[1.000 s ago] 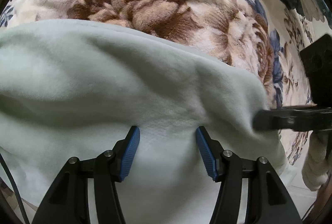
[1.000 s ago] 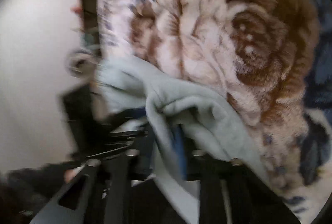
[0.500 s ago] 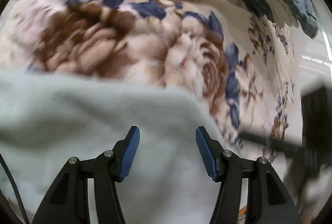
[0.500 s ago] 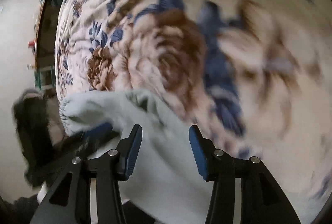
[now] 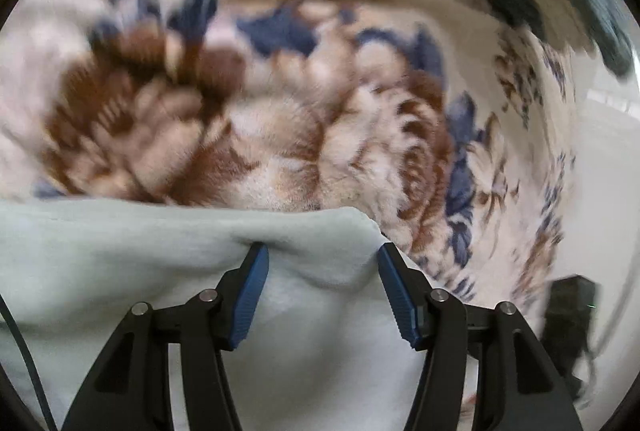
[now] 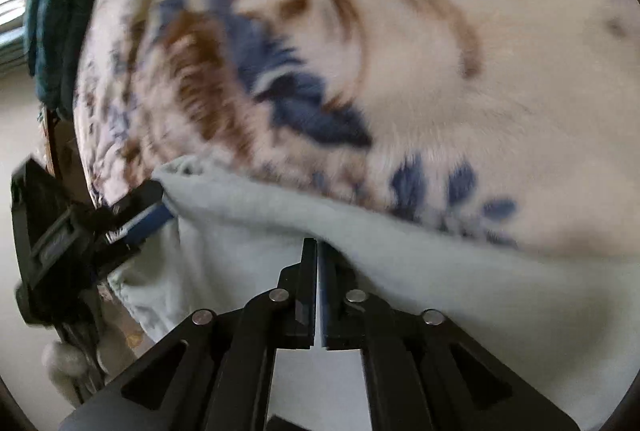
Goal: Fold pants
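Note:
The pale mint fleece pants (image 5: 120, 263) lie on a floral blanket, filling the lower part of both views (image 6: 440, 283). My left gripper (image 5: 320, 251) is open, its blue pads either side of the pants' upper edge near a corner. It also shows at the left of the right wrist view (image 6: 158, 209), at the pants' corner. My right gripper (image 6: 318, 247) is shut on the pants' edge, the fabric pinched between its fingers. The right gripper shows blurred in the left wrist view (image 5: 568, 315).
A cream blanket with brown and blue flowers (image 5: 300, 111) covers the bed. Dark teal cloth (image 5: 592, 3) lies at the far edge, also in the right wrist view (image 6: 56, 31). Pale floor (image 6: 24, 151) lies beyond the bed's edge.
My right gripper has closed on the pants' edge. My left gripper has slid back to the pants' upper edge, staying open. Both views have swung across the blanket.

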{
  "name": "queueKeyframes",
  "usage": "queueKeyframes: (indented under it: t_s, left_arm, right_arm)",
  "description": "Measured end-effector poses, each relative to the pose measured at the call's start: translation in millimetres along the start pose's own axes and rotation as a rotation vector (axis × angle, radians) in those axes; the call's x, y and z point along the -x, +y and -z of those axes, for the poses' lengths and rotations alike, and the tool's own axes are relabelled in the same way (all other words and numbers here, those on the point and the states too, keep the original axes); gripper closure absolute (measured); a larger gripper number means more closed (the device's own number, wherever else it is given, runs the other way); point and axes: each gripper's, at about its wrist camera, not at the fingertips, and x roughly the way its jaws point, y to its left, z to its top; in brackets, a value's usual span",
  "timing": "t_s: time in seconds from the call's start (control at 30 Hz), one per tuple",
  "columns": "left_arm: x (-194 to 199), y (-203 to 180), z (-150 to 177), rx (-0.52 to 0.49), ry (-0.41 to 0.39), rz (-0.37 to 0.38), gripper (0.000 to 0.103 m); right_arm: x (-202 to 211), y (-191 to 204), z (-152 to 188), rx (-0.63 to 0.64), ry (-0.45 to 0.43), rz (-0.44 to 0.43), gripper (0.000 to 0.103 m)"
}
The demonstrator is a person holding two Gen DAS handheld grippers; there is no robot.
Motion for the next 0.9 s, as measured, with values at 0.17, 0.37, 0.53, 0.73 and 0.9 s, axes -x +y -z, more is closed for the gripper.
queueKeyframes:
  t_s: [0.17,0.37,0.53,0.73,0.9]
  left_arm:
    - [40.6,-57.7,45.8,-0.265,-0.128,-0.204,0.019]
    - [47.9,-109.5,115.4,-0.350,-0.198,-0.259,0.010]
    - [41.2,-152.5,173.8,-0.324,-0.247,-0.305,0.010]
    - [30.7,-195.3,226.8,-0.280,-0.289,-0.315,0.010]
    - [11.9,-234.4,262.7,-0.296,-0.276,-0.306,0.010]
  right_arm:
    - [83.6,-8.1,59.5,0.008,-0.247,0.110,0.005]
    - [158.7,-75.9,125.1,-0.073,-0.473,0.289,0.005]
    - [187.9,-149.3,160.4,-0.105,-0.503,0.338,0.005]
    - [213.9,-236.7,185.9,-0.147,-0.500,0.346,0.005]
    - [240.2,-328.0,206.8,-0.299,-0.515,0.290,0.005]
